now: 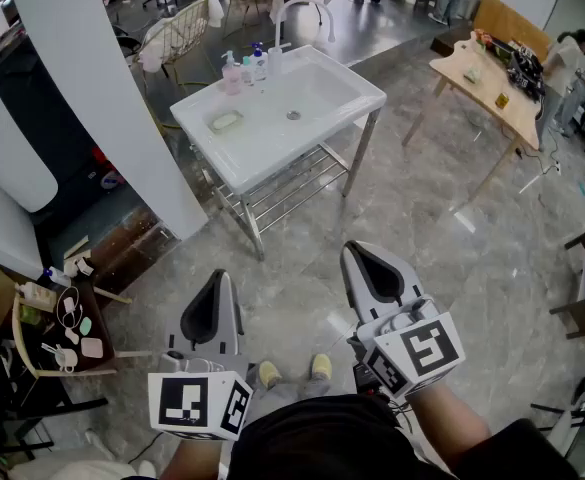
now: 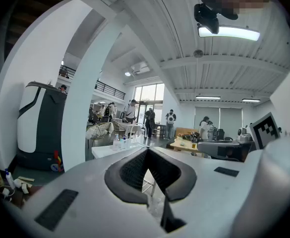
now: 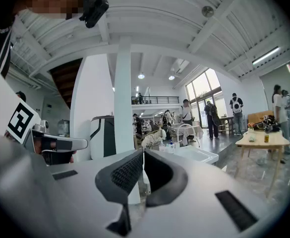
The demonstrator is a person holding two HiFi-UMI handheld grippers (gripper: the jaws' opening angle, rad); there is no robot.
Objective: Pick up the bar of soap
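The bar of soap [image 1: 225, 121] lies in a pale dish on the left rim of the white sink [image 1: 322, 103], well ahead of me. Both grippers are held low over the floor, a good way short of the sink. My left gripper [image 1: 218, 276] is shut with nothing between its jaws, and its tips [image 2: 147, 150] meet in the left gripper view. My right gripper [image 1: 355, 251] is also shut and empty, its dark pads [image 3: 126, 172] closed together. The sink [image 3: 199, 155] shows small and far off past the right jaws.
Pump bottles [image 1: 232, 72] and a faucet [image 1: 302, 13] stand at the sink's back edge, with a wire shelf [image 1: 282, 183] underneath. A white pillar [image 1: 102, 88] rises on the left. A wooden table [image 1: 492, 83] stands at the right, and a chair with small items [image 1: 67, 333] is near left.
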